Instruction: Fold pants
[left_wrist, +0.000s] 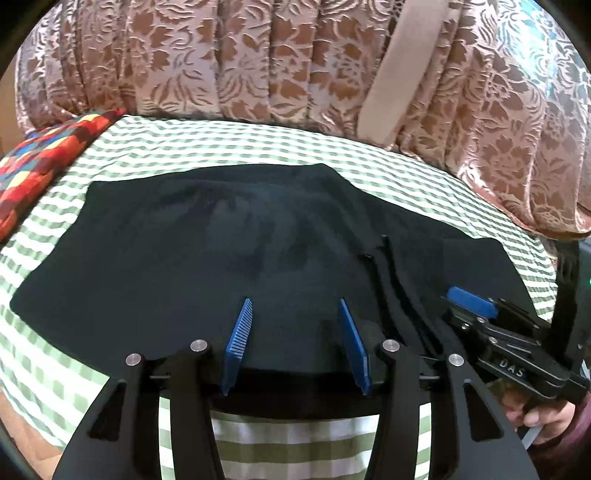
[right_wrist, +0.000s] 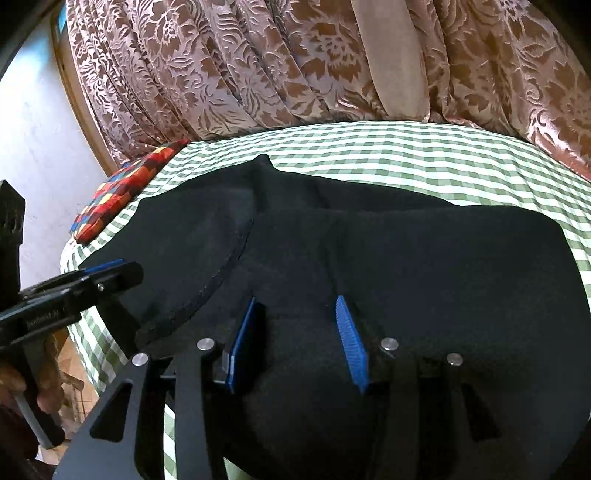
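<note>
Black pants (left_wrist: 221, 240) lie spread on a green-and-white checked sheet (left_wrist: 258, 144). My left gripper (left_wrist: 294, 302) hovers over their near edge, its blue pads apart with nothing pinched between them. Narrow creases (left_wrist: 388, 280) run through the cloth to its right, toward my right gripper (left_wrist: 469, 301). In the right wrist view the pants (right_wrist: 424, 258) fill the foreground, and a stitched hem (right_wrist: 221, 273) curves across one layer. My right gripper (right_wrist: 296, 299) sits low on the cloth with its pads apart; black fabric bulges up between the fingers. My left gripper (right_wrist: 110, 269) shows at the left edge.
A pink-brown floral curtain (left_wrist: 258, 55) hangs right behind the bed. A red patchwork cushion (left_wrist: 44, 158) lies at the sheet's far left corner (right_wrist: 122, 192). A hand (left_wrist: 546, 417) holds the right gripper's handle. Pale wall (right_wrist: 33, 129) shows left of the bed.
</note>
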